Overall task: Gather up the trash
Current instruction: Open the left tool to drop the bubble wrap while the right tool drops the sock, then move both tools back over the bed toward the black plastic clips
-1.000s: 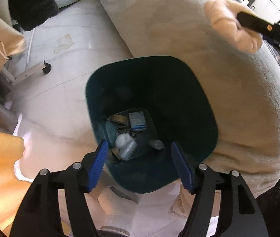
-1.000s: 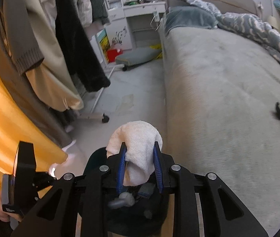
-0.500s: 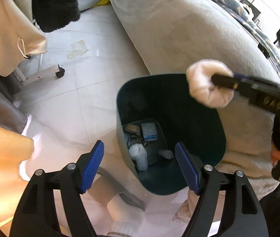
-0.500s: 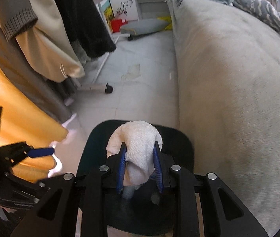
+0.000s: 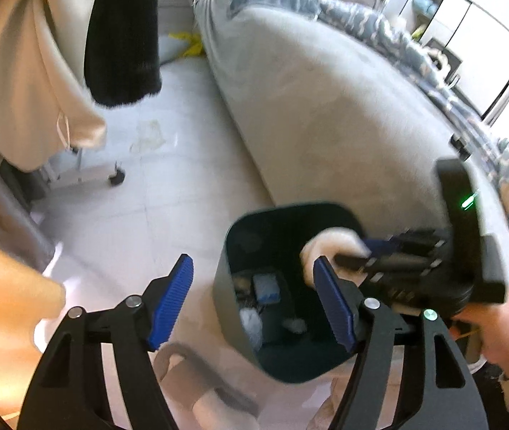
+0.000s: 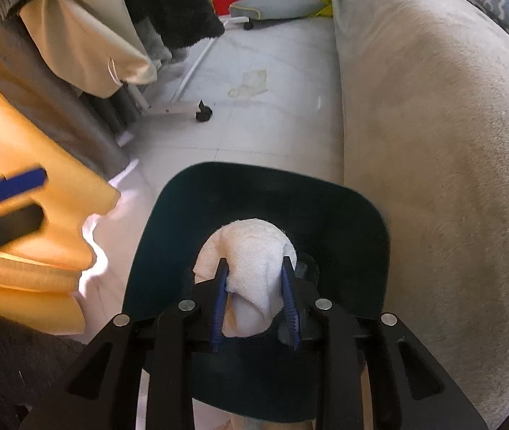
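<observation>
Trash, item in hand: one crumpled white tissue wad (image 6: 254, 261), pinched between the blue pads of my right gripper (image 6: 254, 304), poised just above the mouth of the dark green bin (image 6: 326, 193) that stands on the pale tile floor (image 6: 272, 114) against the side of the beige bed (image 6: 451, 143). Pads press the wad on both flanks; their jaws have just been easing apart a touch, with the wad between them and not yet let go. Left gripper (image 5: 254, 297): jaws spread, nothing between them, hovering beside the bin's near rim (I judge it idle for this step). Bin contents, seen from the left wrist: a small blue-and-white packet (image 5: 265, 286), a pale crumpled piece (image 5: 251, 322) and another small scrap, all on the bottom, so part of the collecting looks done. Remaining, as I judge it: release the wad so it drops inside; whether more litter waits elsewhere I cannot tell, though a faint stain or flat scrap (image 6: 251, 84) shows on the floor further off. Change since a second ago: my right gripper has come down from well above the bin to its opening, the bin now filling much more of that view, while my left has drawn up and back, its view now taking in more floor and bed.
</observation>
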Motion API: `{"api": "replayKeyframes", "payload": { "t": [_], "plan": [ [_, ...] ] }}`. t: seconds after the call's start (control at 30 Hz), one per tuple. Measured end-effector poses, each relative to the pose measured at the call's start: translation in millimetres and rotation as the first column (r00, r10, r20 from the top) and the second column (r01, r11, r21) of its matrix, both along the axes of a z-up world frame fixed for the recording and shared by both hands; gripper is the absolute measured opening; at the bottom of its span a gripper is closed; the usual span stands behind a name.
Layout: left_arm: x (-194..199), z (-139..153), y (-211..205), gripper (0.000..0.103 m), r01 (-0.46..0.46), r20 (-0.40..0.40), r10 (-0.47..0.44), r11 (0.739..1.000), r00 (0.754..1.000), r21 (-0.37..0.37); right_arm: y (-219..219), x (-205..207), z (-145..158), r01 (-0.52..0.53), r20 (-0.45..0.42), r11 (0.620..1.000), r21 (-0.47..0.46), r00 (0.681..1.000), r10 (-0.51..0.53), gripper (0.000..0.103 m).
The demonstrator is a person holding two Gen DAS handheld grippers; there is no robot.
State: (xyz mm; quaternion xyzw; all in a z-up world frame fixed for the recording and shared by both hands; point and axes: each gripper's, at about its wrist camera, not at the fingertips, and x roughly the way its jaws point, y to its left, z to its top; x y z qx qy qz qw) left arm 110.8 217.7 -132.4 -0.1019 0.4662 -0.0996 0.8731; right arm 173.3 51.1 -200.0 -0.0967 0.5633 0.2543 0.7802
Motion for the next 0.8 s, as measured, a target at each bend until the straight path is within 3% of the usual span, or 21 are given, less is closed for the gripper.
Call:
{"api": "replayKeyframes", "payload": {
  "t": [0.1, 0.23, 0.53, 0.8],
  "plan": [
    [-0.4, 15.1, -5.0, 0.067, 0.012, 0.067, -0.012, 1.000, 0.998, -0.001, 0.8, -1.5, -4.1, -0.018, -0.024, 1.000, -0.025, 1.000, 0.017, 0.036],
    [4.0, 30.6, -7.7, 0.065, 0.006, 0.119, -0.004, 1.000, 0.993, -0.020, 1.1, -3.3, -7.9, -0.042, -0.035, 0.997, -0.063, 0.999, 0.040, 0.051],
    [20.0, 61.0, -19.5, 0.065, -0.016, 0.215, 0.018, 1.000, 0.976, -0.010, -11.4, 6.4, 17.0, -0.063, 0.008, 0.998, -0.022, 0.998, 0.063, 0.060],
    [38.7, 84.6, -42.5, 0.065, -0.017, 0.267, 0.014, 1.000, 0.963, 0.008, -36.5, 24.4, 56.4, -0.070, 0.121, 0.996, 0.053, 0.991, 0.063, 0.063]
  ]
}}
